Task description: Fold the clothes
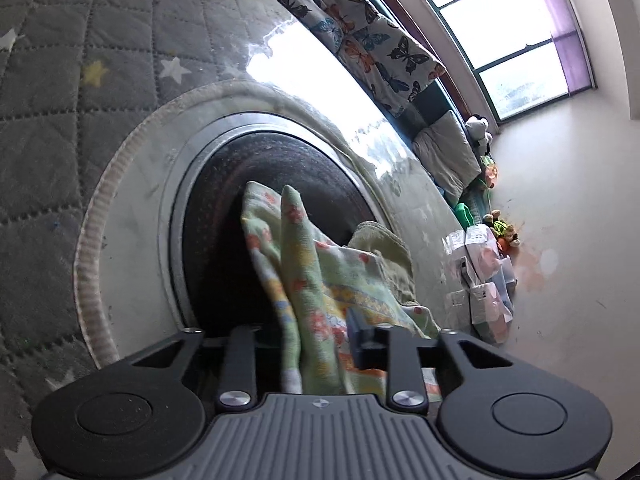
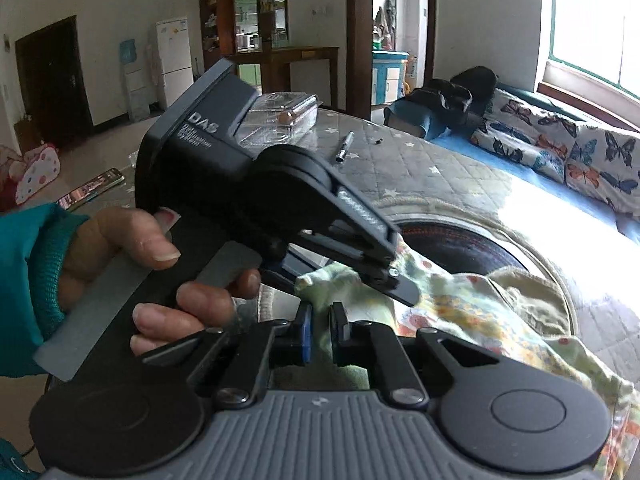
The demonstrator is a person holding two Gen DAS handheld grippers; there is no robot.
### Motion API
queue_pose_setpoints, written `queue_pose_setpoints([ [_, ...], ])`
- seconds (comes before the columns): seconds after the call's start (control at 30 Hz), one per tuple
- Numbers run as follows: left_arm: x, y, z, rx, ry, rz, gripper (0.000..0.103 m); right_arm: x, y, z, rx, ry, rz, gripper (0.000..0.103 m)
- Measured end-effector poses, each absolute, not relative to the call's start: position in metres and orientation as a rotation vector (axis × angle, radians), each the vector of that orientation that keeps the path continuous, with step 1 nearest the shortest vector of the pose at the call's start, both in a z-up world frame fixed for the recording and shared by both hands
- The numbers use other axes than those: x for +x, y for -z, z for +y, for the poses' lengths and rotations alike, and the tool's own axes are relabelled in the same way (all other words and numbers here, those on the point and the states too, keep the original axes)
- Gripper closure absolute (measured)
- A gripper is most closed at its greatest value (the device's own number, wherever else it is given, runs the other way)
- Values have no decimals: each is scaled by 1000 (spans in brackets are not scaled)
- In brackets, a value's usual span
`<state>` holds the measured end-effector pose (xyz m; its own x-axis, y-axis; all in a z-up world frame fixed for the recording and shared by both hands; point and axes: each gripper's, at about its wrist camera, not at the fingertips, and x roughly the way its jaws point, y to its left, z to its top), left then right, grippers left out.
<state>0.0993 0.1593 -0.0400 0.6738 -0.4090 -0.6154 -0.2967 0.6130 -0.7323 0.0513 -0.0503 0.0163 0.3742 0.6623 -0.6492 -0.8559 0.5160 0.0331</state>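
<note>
Right wrist view: a floral green cloth (image 2: 460, 304) is pinched by both the right gripper (image 2: 320, 330) and the left gripper (image 2: 394, 280), jaws clenched, above a quilted table (image 2: 400, 160).

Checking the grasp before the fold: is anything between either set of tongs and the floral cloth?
Nothing visible. The left tongs and the right tongs both already have the floral cloth between their fingers; the pen and clear box lie farther back on the table.

text: "DAS" | on: left gripper (image 2: 390, 280) body | smaller lines beneath: unreadable
</note>
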Motion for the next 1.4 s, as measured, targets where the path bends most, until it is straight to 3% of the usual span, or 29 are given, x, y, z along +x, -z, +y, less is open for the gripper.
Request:
queue_pose_setpoints([
  [0.17,98,44,161,-927,48,869,83,61,-21,-69,-299,-928,663,82],
  [0.73,103,41,149,-854,13,867,82,162,21,-225,-49,-355,770,80],
  [0.87,103,40,148,-839,9,870,81,173,30,-241,20,-326,780,66],
  [1.1,105,40,146,-825,6,874,79,177,35,-242,100,-340,787,63],
  [1.2,105,39,145,-814,6,874,80,175,35,-234,88,-366,783,67],
  [1.23,106,39,145,-808,6,873,82,174,35,-230,75,-370,781,72],
  [1.3,106,38,144,-795,3,874,82,173,35,-227,80,-389,783,91],
  [1.4,106,34,140,-769,7,866,86,168,30,-226,93,-397,767,94],
])
